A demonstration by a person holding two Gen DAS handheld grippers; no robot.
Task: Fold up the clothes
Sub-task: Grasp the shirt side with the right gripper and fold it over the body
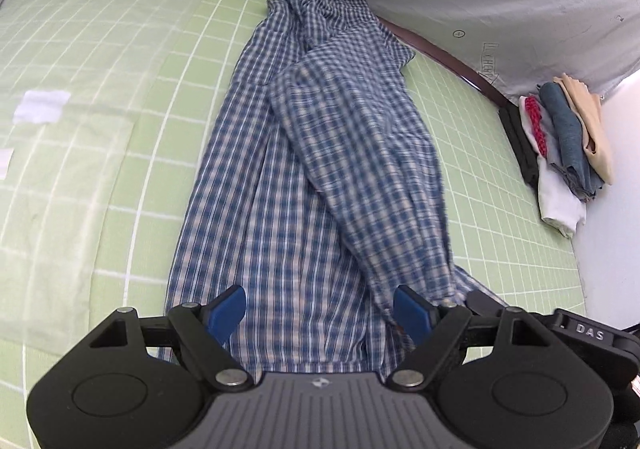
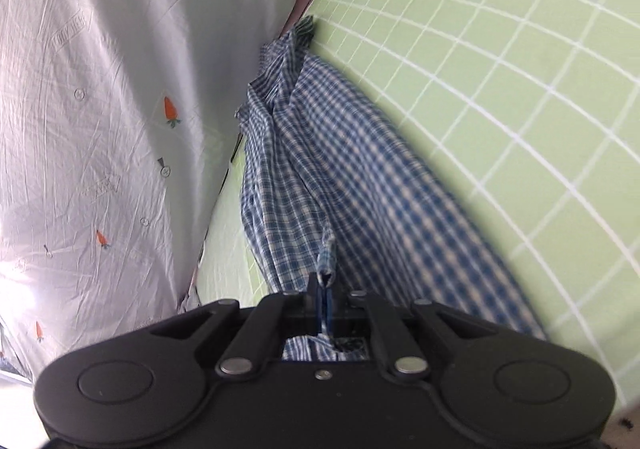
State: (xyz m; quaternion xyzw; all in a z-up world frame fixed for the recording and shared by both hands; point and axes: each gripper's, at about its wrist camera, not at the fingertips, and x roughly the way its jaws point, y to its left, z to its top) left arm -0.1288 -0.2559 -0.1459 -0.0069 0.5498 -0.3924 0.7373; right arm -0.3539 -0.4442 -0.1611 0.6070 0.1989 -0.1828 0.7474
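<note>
A blue and white checked shirt (image 1: 288,177) lies lengthwise on the green grid mat (image 1: 100,89), one side folded over the middle. My left gripper (image 1: 320,309) is open just above the shirt's near hem, blue pads apart. The right gripper shows at the left wrist view's right edge (image 1: 480,301), next to the folded side's end. In the right wrist view my right gripper (image 2: 323,289) is shut on an edge of the shirt (image 2: 340,177) and holds that part lifted above the mat (image 2: 500,69). The cloth there is blurred.
A stack of folded clothes (image 1: 568,145) sits at the mat's right edge beside a black object (image 1: 520,141). A grey sheet with carrot prints (image 2: 80,129) hangs behind the table. White patches (image 1: 40,107) lie on the mat at left.
</note>
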